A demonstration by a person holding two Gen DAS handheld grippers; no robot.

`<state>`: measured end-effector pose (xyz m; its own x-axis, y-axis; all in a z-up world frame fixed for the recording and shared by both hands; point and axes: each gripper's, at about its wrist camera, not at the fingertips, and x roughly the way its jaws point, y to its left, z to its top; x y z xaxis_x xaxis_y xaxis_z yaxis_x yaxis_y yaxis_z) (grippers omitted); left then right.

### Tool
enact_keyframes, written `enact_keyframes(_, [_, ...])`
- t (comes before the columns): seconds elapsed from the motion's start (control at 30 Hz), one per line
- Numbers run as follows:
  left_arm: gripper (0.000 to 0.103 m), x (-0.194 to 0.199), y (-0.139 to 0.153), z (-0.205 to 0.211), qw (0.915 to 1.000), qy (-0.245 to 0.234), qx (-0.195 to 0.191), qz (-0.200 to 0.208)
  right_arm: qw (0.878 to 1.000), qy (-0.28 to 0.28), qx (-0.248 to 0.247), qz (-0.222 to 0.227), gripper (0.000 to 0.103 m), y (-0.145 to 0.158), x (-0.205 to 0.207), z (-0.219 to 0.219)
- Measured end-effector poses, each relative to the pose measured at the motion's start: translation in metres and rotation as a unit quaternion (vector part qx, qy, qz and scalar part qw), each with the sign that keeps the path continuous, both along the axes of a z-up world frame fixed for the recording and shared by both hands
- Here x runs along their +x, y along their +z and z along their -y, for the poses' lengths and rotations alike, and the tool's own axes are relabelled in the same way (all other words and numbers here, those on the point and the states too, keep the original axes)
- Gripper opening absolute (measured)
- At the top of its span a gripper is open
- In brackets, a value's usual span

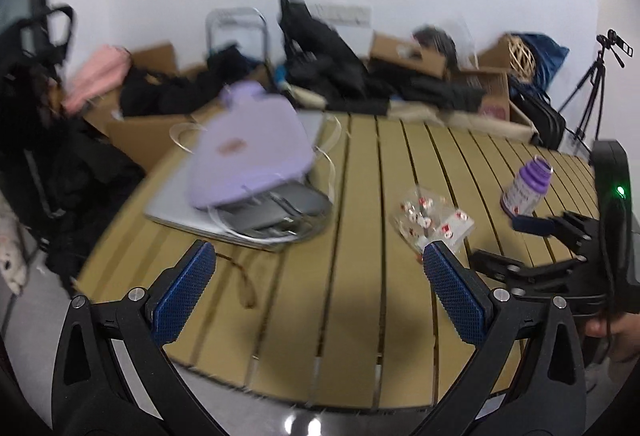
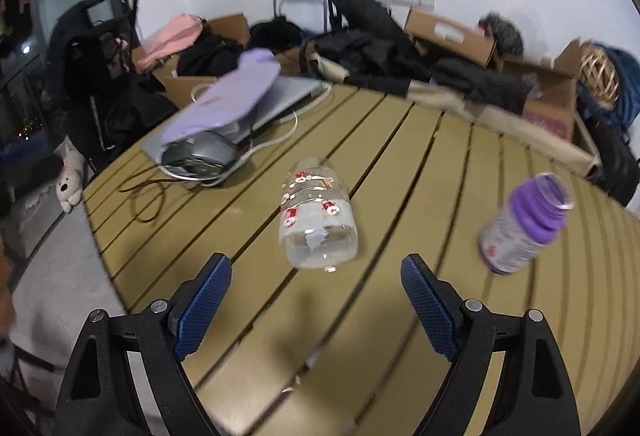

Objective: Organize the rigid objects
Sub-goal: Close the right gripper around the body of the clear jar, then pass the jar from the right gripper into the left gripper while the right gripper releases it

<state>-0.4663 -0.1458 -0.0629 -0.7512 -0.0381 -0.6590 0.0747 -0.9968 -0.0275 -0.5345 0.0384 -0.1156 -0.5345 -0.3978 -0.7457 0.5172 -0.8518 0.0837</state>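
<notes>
A clear plastic bottle with red and white flower prints lies on its side on the slatted wooden table; it also shows in the left wrist view. A purple bottle with a white label stands to its right, also in the left wrist view. My right gripper is open and empty, just short of the clear bottle. My left gripper is open and empty over the table's front. The right gripper shows at the right of the left wrist view.
A lilac pouch lies on a grey case and a silver laptop with white cable at the table's left. A thin brown cord lies near the front left. Boxes, bags and dark clothes crowd behind the table.
</notes>
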Motion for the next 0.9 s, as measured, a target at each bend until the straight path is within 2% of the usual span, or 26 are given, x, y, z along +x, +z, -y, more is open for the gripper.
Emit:
enact_keyframes(0.07, [0.103,-0.019,-0.013,-0.002,0.9996,-0.018,0.017,0.017,1.0,0.0,0.007,0.001,0.091,-0.012,-0.014,0.01])
enact_keyframes(0.2, [0.103,-0.041,-0.024,-0.012,0.9984,-0.044,0.027,0.025,1.0,-0.006,0.012,0.001,0.091,-0.029,-0.037,0.024])
enact_keyframes(0.27, [0.103,-0.053,-0.028,-0.017,0.9977,-0.051,0.031,0.031,1.0,0.011,0.016,0.007,0.089,-0.037,-0.043,0.028])
enact_keyframes(0.3, [0.103,-0.06,-0.03,-0.02,0.9974,-0.054,0.034,0.035,1.0,0.021,0.016,0.012,0.073,-0.041,-0.044,0.028])
enact_keyframes(0.33, [0.103,-0.065,-0.031,-0.021,0.9972,-0.055,0.036,0.037,0.999,0.029,0.016,0.021,0.067,-0.043,-0.045,0.026])
enact_keyframes(0.4, [0.103,-0.078,-0.034,-0.028,0.9961,-0.062,0.046,0.043,0.999,0.033,0.0,0.023,0.067,-0.042,-0.041,0.014])
enact_keyframes(0.5, [0.103,-0.095,-0.042,-0.041,0.9947,-0.064,0.06,0.052,0.999,0.046,0.005,0.019,0.067,-0.043,-0.034,-0.003])
enact_keyframes(0.63, [0.101,-0.12,-0.051,-0.067,0.994,-0.065,0.059,0.065,0.993,0.115,0.023,0.001,0.067,-0.042,-0.019,-0.012])
enact_keyframes(0.7, [0.096,-0.131,-0.056,-0.079,0.9916,-0.077,0.069,0.078,0.99,0.137,0.031,-0.018,0.067,-0.04,-0.011,-0.013])
enact_keyframes(0.73, [0.091,-0.136,-0.06,-0.086,0.989,-0.091,0.073,0.091,0.989,0.141,0.031,-0.027,0.067,-0.039,-0.01,-0.013])
enact_keyframes(0.87, [0.08,-0.141,-0.073,-0.1,0.9854,-0.11,0.047,0.121,0.989,0.141,0.025,-0.04,0.069,-0.037,-0.011,-0.017])
enact_keyframes(0.9, [0.078,-0.139,-0.075,-0.101,0.9853,-0.113,0.042,0.121,0.989,0.142,0.019,-0.036,0.074,-0.038,-0.013,-0.019])
